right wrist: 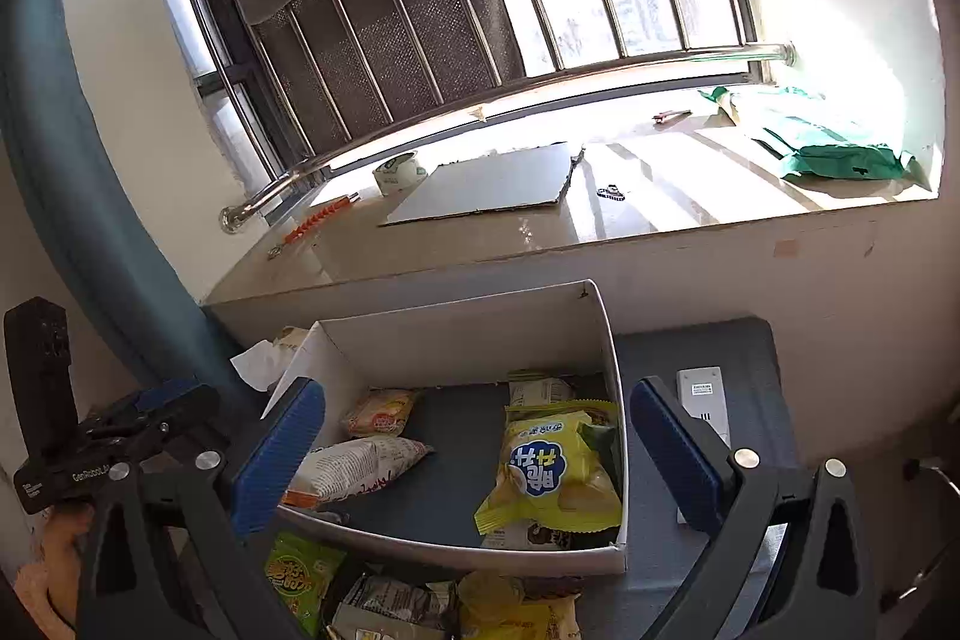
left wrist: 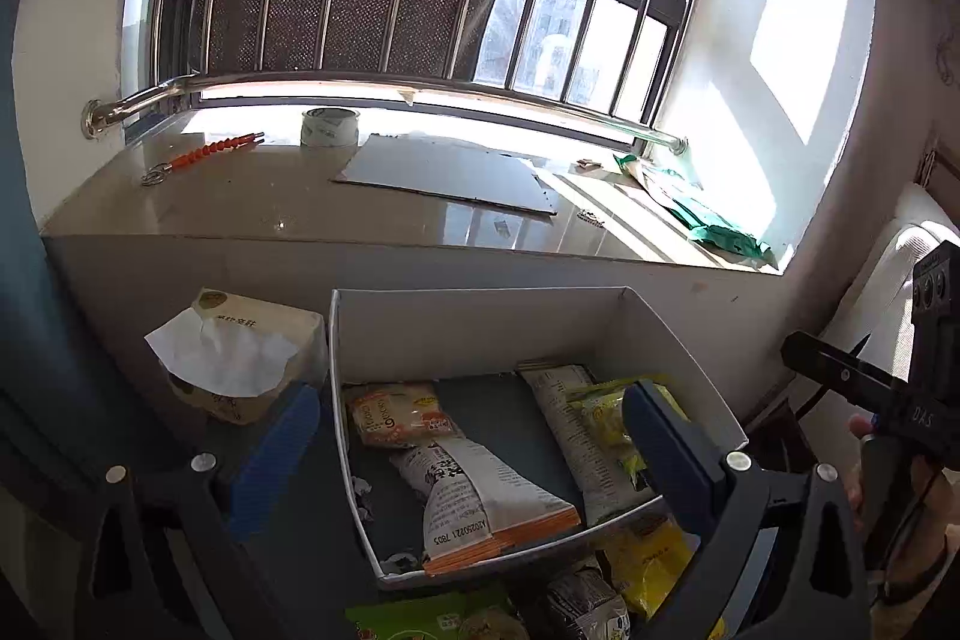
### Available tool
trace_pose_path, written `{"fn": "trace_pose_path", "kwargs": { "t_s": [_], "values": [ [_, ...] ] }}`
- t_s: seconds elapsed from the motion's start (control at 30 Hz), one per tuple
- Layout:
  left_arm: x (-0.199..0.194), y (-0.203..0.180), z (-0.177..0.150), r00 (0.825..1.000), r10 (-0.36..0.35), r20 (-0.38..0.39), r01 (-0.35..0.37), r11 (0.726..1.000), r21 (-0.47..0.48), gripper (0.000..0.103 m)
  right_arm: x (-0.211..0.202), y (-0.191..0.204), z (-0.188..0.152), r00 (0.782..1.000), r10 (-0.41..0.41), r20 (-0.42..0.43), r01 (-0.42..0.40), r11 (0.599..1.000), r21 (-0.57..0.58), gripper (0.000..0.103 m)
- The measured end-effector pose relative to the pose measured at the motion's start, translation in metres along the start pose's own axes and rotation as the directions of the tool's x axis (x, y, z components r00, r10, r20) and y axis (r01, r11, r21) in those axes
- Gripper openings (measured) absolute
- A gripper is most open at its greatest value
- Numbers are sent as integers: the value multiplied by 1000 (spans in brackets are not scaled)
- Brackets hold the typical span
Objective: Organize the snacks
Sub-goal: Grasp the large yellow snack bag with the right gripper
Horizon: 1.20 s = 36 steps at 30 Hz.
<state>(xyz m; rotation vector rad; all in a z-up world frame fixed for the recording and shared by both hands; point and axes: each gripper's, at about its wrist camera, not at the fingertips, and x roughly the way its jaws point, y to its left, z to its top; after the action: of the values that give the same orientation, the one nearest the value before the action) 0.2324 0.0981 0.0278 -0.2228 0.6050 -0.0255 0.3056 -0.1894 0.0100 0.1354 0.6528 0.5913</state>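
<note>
Several snack packets already lie in the white box (right wrist: pixel 456 334). More packets (right wrist: pixel 300 580) wait outside (near its front wall). Left claw (left wrist: pixel 474 454) and right claw (right wrist: pixel 480 442) gape wide, both empty.

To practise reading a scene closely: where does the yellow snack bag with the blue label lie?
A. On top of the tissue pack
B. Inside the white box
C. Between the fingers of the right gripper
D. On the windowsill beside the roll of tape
B: the yellow snack bag lies inside the white box, among other packets, with nothing gripping it.
</note>
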Motion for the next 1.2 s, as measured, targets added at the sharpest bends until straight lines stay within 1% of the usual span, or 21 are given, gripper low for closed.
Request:
{"fn": "trace_pose_path", "kwargs": {
  "t_s": [0.03,0.1,0.2,0.3,0.37,0.5,0.6,0.7,0.8,0.9,1.0,1.13,1.2],
  "values": [
    [-11,0,-2,999,-1,33,1,1000,4,103,-8,3,-3,1000,7,12,-7,1000,-11,103],
    [-34,-1,-9,995,-28,91,27,1000,16,103,-24,10,-10,999,24,36,-23,999,-31,103],
    [-66,-7,-28,988,-65,137,61,998,36,103,-51,18,-27,996,53,71,-50,998,-50,103],
    [-91,-14,-54,990,-73,122,65,995,70,103,-75,25,-50,993,82,90,-75,994,-77,103],
    [-103,-17,-74,992,-81,93,74,994,76,103,-88,30,-66,992,94,90,-85,992,-97,103],
    [-124,-15,-117,989,-120,87,117,993,31,103,-110,31,-108,991,98,88,-89,991,-98,103],
    [-137,-18,-152,989,-111,101,109,994,22,103,-121,24,-145,993,82,88,-77,995,-56,103],
    [-143,-20,-184,989,-122,85,123,992,1,103,-120,14,-184,998,40,40,-40,999,-6,103],
    [-143,-23,-207,992,-117,52,117,993,-5,103,-113,5,-216,999,33,-36,-32,999,41,103],
    [-142,-26,-222,993,-113,33,113,994,-8,103,-103,-3,-234,995,-24,-96,28,999,35,103],
    [-141,-28,-227,994,-104,19,104,994,-16,103,-94,-2,-237,986,-115,-122,114,993,-14,103],
    [-139,-27,-225,994,-105,11,105,994,-22,103,-78,11,-224,969,-227,-95,214,968,-135,103],
    [-138,-26,-225,995,-104,11,104,994,-28,103,-62,17,-214,958,-267,-103,246,952,-184,103]
  ]
}}
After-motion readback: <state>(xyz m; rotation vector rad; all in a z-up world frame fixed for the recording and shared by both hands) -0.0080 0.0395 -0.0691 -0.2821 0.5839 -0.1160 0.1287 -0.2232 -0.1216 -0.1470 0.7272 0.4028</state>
